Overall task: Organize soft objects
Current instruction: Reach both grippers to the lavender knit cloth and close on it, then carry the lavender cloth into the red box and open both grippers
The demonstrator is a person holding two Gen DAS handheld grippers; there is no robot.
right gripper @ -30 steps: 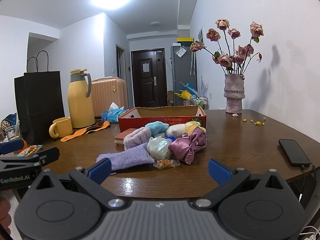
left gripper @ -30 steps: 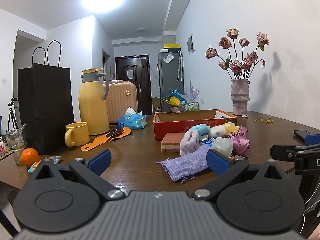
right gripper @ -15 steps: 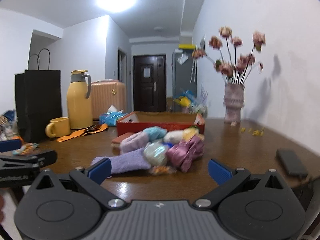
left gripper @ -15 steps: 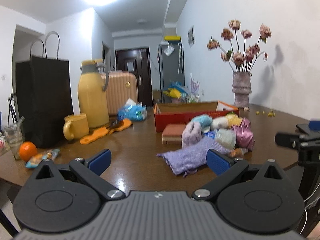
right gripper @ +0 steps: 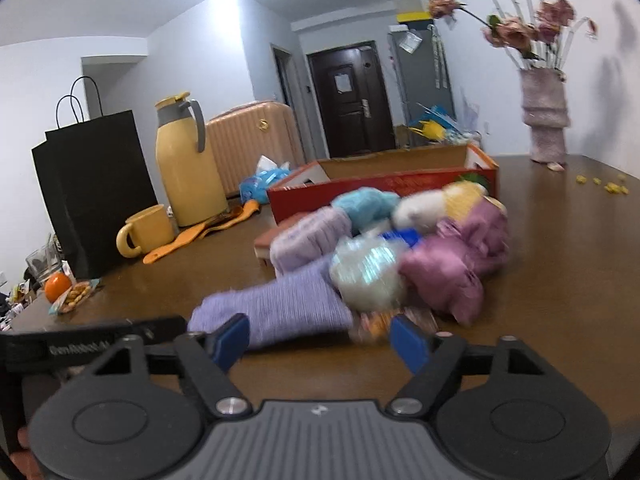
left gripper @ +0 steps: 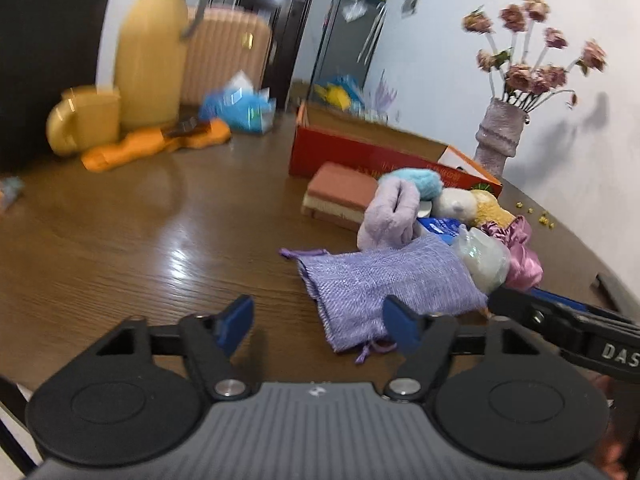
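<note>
From the left wrist, the left gripper hovers low over the wooden table, jaws spread and empty, its right finger over the near edge of the lilac knit pouch. Behind the pouch lies a heap of soft objects, a red cardboard box beyond it; the right gripper's black finger juts in at right. From the right wrist, the right gripper also has its jaws spread and empty, facing the pouch, a pale wrapped bundle and pink satin cloth. A yellow jug, mug and black paper bag stand to the left.
</note>
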